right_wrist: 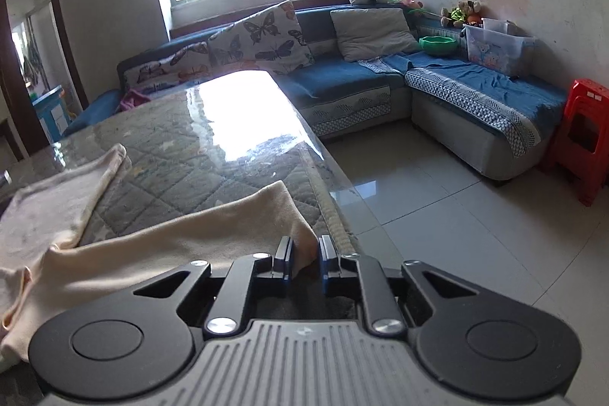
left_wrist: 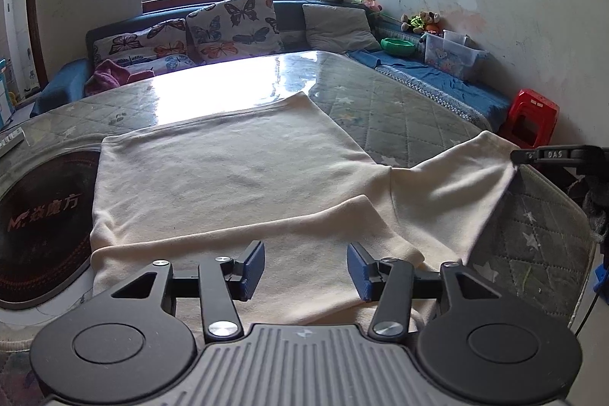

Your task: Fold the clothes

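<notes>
Cream garment [left_wrist: 236, 170] lies spread flat on the worktop [left_wrist: 399, 109], body laid out toward the window, one sleeve already folded across the near edge, the other sleeve [left_wrist: 456, 185] stretched out to the right side. Right tool [right_wrist: 303, 263] pinches the end of that sleeve [right_wrist: 293, 215], cloth caught between its blue pads near the worktop's right edge; in the left wrist view its black tip [left_wrist: 548, 155] shows at the sleeve cuff, lifting it slightly off the surface. Left tool [left_wrist: 305, 271] hangs over the near folded part of the garment, fingers spread wide, nothing between the pads. Worktop has a quilted star-print cover under a glossy sheet with window glare. Dark round induction plate [left_wrist: 42, 223] sits just left of the garment. Blue corner sofa [right_wrist: 342, 78] with butterfly cushions [left_wrist: 236, 25] behind, red stool [right_wrist: 582, 139] by the wall.
</notes>
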